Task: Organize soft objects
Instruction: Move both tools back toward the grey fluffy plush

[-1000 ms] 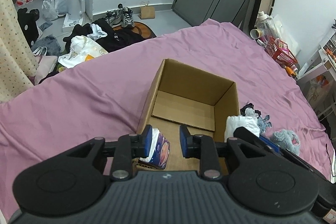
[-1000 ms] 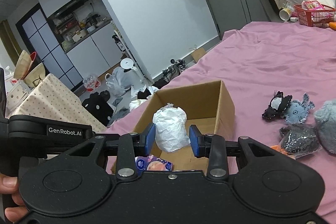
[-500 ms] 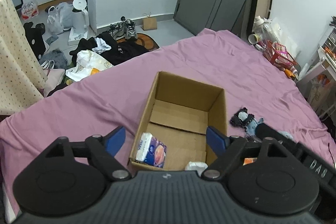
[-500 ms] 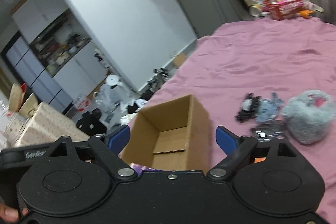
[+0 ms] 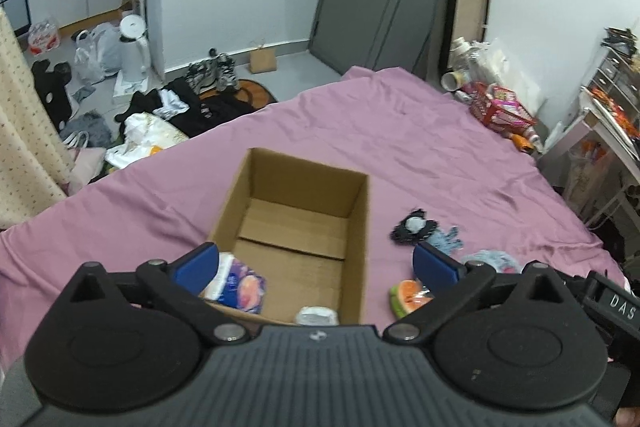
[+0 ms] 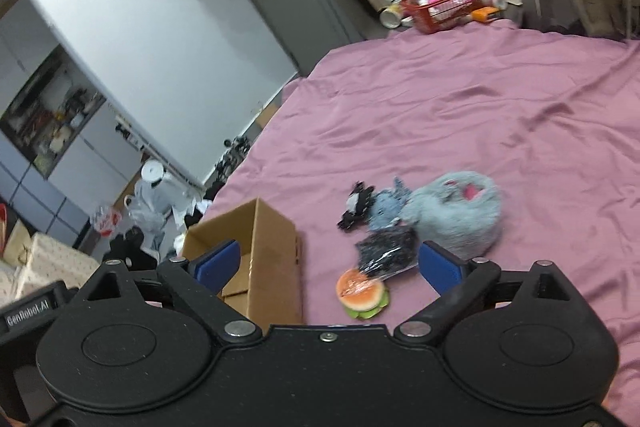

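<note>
1. Left wrist view: the left gripper (image 5: 316, 265) hangs above the near end of the cardboard box (image 5: 294, 227), jaws spread wide and holding nothing, touching nothing as far as I can see. The box sits about mid-bed on the purple bedsheet (image 5: 400, 147), open top up, which makes sense as the drop-off bin for the soft stuff. Already inside, at the near wall: a tissue pack (image 5: 236, 285) in the near-left corner and a white wad (image 5: 316, 315) peeking up at the near edge, mostly hidden by the gripper body.

2. Same view: the leftovers are all on the sheet just right of the box, a black-and-blue fabric piece (image 5: 424, 233) and a watermelon-slice toy (image 5: 408, 297).

3. Right wrist view: the right gripper (image 6: 330, 265) is aimed at that pile, jaws fully apart and empty. My guess is it's lining up the next grab. Between the blue pads sit a burger toy (image 6: 362, 295) and a dark crinkly packet (image 6: 386, 251), touching each other. Just beyond is a fluffy blue plush (image 6: 456, 217).

4. Same view: the box is at the left, right beside the pile, so it should be a short carry.
</note>
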A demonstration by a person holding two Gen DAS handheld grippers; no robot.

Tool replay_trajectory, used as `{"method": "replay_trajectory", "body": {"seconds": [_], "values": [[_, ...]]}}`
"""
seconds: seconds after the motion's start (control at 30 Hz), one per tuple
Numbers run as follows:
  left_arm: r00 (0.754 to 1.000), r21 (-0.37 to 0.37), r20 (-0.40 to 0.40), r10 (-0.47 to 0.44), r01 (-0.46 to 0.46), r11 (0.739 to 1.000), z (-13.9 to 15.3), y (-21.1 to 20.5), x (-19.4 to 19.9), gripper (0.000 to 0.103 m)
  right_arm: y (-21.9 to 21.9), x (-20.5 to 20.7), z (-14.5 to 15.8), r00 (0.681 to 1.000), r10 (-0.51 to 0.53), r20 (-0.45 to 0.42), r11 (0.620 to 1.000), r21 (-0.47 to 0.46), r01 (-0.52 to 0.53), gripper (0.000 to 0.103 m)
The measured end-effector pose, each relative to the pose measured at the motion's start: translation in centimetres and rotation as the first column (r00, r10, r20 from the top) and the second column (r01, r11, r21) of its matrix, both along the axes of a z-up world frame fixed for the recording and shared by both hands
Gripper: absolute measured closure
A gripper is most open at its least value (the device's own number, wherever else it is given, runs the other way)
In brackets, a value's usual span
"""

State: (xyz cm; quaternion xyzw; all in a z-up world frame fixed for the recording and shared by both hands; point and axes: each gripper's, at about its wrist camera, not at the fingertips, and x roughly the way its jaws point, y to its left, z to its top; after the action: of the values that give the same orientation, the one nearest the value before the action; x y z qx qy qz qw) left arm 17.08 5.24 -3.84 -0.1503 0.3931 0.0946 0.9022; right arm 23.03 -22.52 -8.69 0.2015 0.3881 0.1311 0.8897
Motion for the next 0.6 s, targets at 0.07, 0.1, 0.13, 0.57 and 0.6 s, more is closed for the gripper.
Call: {"method": "replay_trajectory", "body": {"seconds": [0.07, 0.1, 0.13, 0.57, 0.6], "values": [[1.000, 0.005, 0.009, -0.018, 0.018, 1.000, 0.3, -1.1, 0.2, 0.001, -1.4, 0.1, 0.2, 1.000, -0.029, -0.005, 0.999, 0.020, 0.029, 0.007], [1.000, 0.008, 0.011, -0.027, 0.027, 1.000, 0.4, -1.6, 0.3, 0.000, -1.9, 0.2, 0.3, 0.999, -0.041, -0.008, 0.999, 0.027, 0.041, 0.007], [0.999, 0.017, 0.010, -0.032, 0.031, 0.999, 0.5, -2.2, 0.4, 0.000, -2.6, 0.4, 0.3, 0.998, -0.056, -0.012, 0.998, 0.037, 0.057, 0.007], [0.989, 0.046, 0.010, -0.149, 0.148, 0.988, 0.3, -9.6, 2.4, 0.000, -9.9, 0.7, -0.9, 0.976, -0.196, -0.092, 0.968, 0.140, 0.208, 0.007], [0.988, 0.045, 0.008, -0.154, 0.153, 0.987, 0.1, -10.0, 2.6, 0.001, -10.3, 0.7, -1.0, 0.975, -0.203, -0.095, 0.966, 0.143, 0.215, 0.007]]}}
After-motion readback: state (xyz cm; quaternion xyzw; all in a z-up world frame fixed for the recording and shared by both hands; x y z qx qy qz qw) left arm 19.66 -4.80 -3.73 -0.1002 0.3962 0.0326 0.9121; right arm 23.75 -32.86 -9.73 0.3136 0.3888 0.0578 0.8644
